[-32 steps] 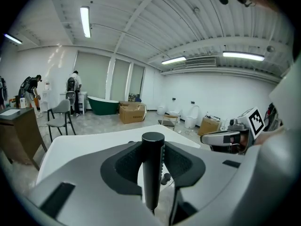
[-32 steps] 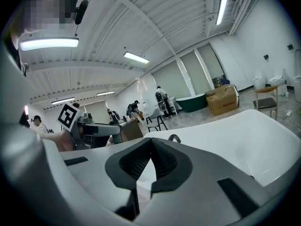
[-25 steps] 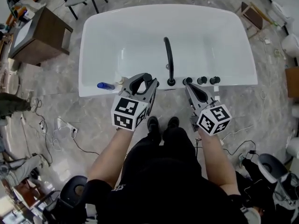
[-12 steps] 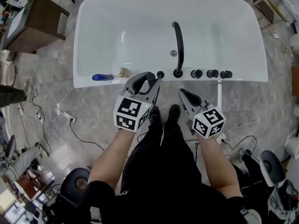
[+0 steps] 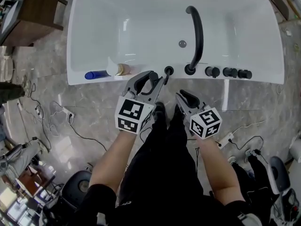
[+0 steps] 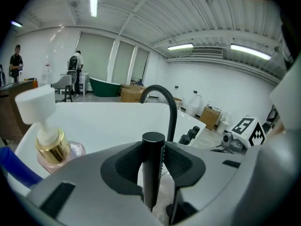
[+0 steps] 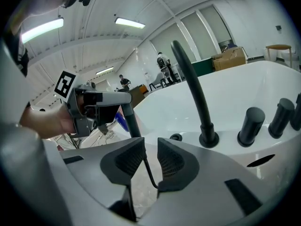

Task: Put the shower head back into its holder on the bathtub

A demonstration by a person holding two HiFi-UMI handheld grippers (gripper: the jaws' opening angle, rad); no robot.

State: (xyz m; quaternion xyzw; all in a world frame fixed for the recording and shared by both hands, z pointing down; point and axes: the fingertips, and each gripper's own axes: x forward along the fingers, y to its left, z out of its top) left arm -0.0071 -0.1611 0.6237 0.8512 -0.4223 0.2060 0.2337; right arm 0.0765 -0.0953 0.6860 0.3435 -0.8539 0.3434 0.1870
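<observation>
A slim black shower head (image 6: 153, 149) stands upright between the pads of my left gripper (image 5: 156, 79), which is shut on it in front of the white bathtub's near rim (image 5: 268, 77). Its thin black hose (image 7: 149, 172) hangs down and runs through the gap of my right gripper (image 7: 150, 159). Those jaws are opening and their pads do not press the hose. The round black holder (image 5: 168, 70) sits on the rim just left of the curved black spout (image 5: 197, 32), a little beyond the left gripper's tips. The right gripper (image 5: 181, 96) is lower, against the tub's outer wall.
Three black knobs (image 5: 230, 72) stand on the rim right of the spout. A blue bottle (image 5: 94, 74) and a gold-collared pump bottle (image 6: 51, 145) sit on the rim's left end. Cables (image 5: 61, 119) and a power strip (image 5: 225, 139) lie on the marble floor. A wooden cabinet (image 5: 33, 11) stands far left.
Both grippers have dropped from the tub's rim to in front of its near wall, closer to the person. The left one still carries the shower head.
</observation>
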